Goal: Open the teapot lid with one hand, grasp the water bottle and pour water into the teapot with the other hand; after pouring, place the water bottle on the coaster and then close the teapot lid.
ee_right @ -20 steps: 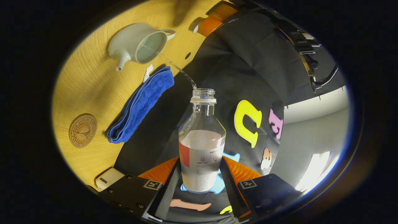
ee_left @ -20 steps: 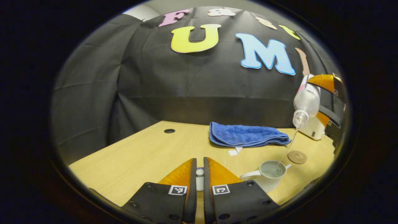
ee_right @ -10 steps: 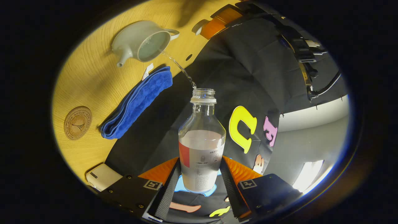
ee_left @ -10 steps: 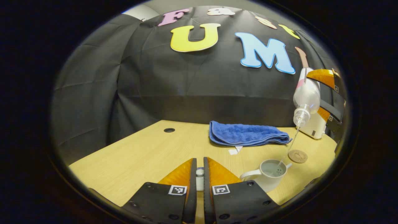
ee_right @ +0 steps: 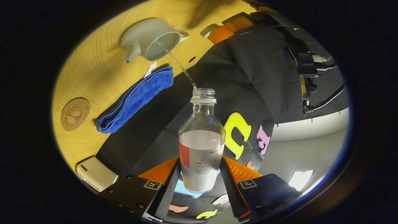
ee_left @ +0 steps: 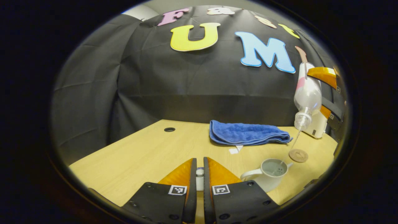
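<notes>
- Left tool [ee_left: 200,174]: pinched together on the teapot lid [ee_left: 200,179], whose small knob peeks between the fingers, low over the counter [ee_left: 140,155]. Lid probably ceramic: light, hard, chippable, slick; the knob is the place to hold it.
- Ahead-right of the left tool: teapot [ee_left: 269,175], open, water inside. Looks glazed and rigid, heavier as it fills.
- Beyond the teapot: blue towel [ee_left: 247,134], soft, folded; coaster [ee_left: 298,155] flat, just past the teapot.
- Right tool [ee_right: 199,175]: clamped on the lower body of the water bottle [ee_right: 201,146], tipped mouth-down above the teapot, a thin stream falling in. Clear, partly full, smooth; the mid-to-low body is the sensible hold.
- Cream box [ee_right: 97,173] near the right tool.
- Count: one teapot, lid, bottle, coaster, towel, box; two tools.
</notes>
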### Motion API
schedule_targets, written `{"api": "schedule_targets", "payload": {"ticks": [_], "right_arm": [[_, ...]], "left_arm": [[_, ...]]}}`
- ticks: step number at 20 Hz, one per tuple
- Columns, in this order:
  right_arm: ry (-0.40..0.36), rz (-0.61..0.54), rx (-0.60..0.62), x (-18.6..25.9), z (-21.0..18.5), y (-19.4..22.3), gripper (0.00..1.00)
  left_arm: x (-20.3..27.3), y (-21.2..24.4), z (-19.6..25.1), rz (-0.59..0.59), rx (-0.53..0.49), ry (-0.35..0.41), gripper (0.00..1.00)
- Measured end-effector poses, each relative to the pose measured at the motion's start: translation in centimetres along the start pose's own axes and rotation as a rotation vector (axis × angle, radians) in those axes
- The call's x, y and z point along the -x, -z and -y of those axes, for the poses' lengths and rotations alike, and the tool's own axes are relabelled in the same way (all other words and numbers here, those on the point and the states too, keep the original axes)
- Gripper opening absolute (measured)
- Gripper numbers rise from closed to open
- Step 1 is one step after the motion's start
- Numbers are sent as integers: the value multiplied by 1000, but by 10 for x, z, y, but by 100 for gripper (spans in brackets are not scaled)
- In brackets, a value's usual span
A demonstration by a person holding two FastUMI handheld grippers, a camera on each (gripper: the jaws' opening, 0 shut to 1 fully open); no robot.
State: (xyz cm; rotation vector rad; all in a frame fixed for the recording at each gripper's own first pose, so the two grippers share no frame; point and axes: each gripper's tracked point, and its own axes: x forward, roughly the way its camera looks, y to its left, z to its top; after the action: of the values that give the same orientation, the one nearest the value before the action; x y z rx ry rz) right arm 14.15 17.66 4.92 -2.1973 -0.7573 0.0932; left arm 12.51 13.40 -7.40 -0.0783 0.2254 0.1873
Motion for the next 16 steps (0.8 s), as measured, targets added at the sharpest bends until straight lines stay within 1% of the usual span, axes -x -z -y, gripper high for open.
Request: {"api": "schedule_targets", "payload": {"ticks": [3, 6, 11, 12, 13, 15, 16], "right_arm": [[7, 14, 24, -1, 2, -5, 75], [-2, 19, 27, -2, -4, -8, 75], [-15, 3, -27, 2, -11, -7, 75], [-28, -2, -67, 2, -13, -7, 75], [-57, -6, -137, 2, -21, -5, 75], [-122, -26, -327, 1, -36, -4, 75], [-156, -38, -435, 6, -44, -9, 75]], "left_arm": [[0, 0, -1, -4, -2, -2, 17], [-1, 2, -1, -5, -3, -3, 17], [-1, 1, -1, -4, -4, -4, 17], [0, 0, -1, -3, -4, -4, 17], [0, -1, -2, -2, -3, -4, 17], [0, 0, -2, 0, -3, -6, 17], [0, 0, -2, 1, -2, -5, 17]]}}
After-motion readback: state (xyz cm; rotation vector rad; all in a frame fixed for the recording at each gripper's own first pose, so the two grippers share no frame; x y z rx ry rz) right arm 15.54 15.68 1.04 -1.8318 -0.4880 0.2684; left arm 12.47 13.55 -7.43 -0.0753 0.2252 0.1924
